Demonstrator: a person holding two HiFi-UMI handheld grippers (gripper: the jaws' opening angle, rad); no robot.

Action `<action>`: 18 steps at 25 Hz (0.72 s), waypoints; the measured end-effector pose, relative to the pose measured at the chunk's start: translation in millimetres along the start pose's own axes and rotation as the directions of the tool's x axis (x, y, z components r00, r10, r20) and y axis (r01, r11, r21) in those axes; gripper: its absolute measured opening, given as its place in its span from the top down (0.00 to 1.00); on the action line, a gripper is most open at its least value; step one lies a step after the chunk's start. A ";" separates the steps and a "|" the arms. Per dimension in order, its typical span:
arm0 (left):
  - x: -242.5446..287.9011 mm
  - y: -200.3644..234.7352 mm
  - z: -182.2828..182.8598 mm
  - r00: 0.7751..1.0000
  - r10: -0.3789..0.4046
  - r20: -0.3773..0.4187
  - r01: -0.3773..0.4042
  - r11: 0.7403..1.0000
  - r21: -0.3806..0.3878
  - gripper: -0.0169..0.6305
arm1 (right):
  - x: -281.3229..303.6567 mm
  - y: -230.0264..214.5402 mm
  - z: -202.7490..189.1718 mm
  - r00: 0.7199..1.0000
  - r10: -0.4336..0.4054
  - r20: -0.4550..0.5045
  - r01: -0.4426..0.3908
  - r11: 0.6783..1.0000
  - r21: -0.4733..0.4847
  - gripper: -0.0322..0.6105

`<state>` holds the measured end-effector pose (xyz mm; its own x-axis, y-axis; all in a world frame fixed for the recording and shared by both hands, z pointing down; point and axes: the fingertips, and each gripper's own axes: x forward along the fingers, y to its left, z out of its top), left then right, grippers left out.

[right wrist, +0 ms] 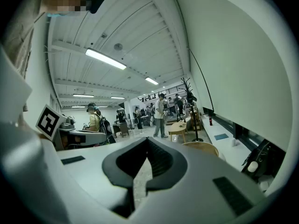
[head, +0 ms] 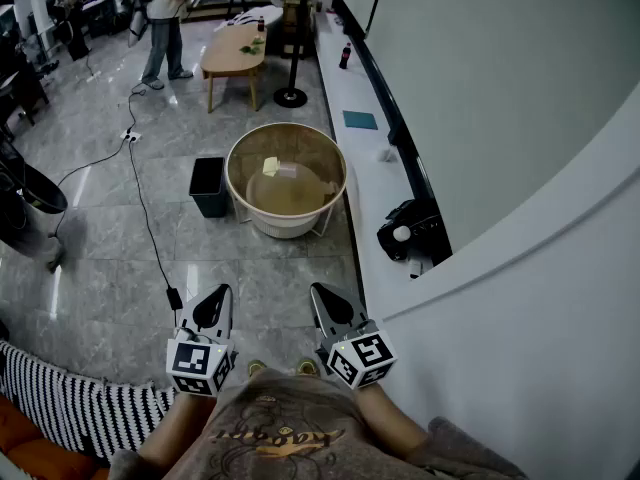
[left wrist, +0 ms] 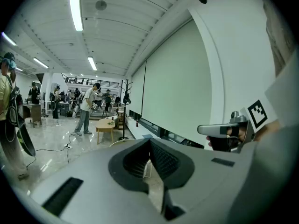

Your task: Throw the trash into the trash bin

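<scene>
Illumination is even and fairly bright, supplied by ceiling strip lights (left wrist: 75, 7). The polished floor (head: 110, 268) carries pale glare streaks. Shadows are soft and short. Both gripper views show strong fisheye bending, black corners and a soft near foreground. The head view is sharp centrally and curved at its edges.

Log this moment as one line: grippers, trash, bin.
left gripper: shut, empty | right gripper: shut, empty | paper scrap: on round table | trash bin: beside table
</scene>
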<state>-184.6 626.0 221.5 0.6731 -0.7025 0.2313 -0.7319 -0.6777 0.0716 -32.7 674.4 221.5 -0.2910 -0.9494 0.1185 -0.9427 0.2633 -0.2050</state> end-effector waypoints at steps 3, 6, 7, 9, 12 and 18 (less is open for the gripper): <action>-3.0 1.9 1.1 1.000 -0.005 0.001 0.005 1.000 -0.003 0.95 | 1.7 6.7 0.6 1.000 0.001 0.001 -0.001 1.000 -0.003 0.92; -3.7 2.1 -2.8 1.000 -0.016 -0.007 0.016 1.000 -0.006 0.94 | 2.2 11.8 -0.8 1.000 0.008 0.006 -0.008 1.000 0.007 0.92; -4.4 2.5 -5.1 1.000 -0.022 -0.008 0.021 1.000 -0.006 0.94 | 1.7 13.9 -1.6 1.000 0.009 0.011 -0.009 1.000 0.013 0.92; -6.5 4.3 -10.4 0.999 -0.036 -0.006 0.036 0.999 -0.003 0.95 | -0.3 18.1 -4.7 1.000 0.001 0.022 -0.001 1.000 0.015 0.92; -4.1 9.7 -16.7 0.999 -0.054 -0.007 0.054 0.999 0.008 0.95 | 0.0 17.7 -12.8 0.999 -0.028 0.025 0.027 0.999 0.020 0.92; 1.1 23.4 -20.7 0.998 -0.061 -0.021 0.061 0.998 0.012 0.95 | 3.9 14.0 -19.6 0.998 -0.059 0.013 0.059 0.998 0.032 0.92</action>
<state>-203.1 613.9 243.5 0.7141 -0.6551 0.2467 -0.6880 -0.7219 0.0742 -50.2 677.8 238.1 -0.2326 -0.9654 0.1175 -0.9524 0.2017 -0.2284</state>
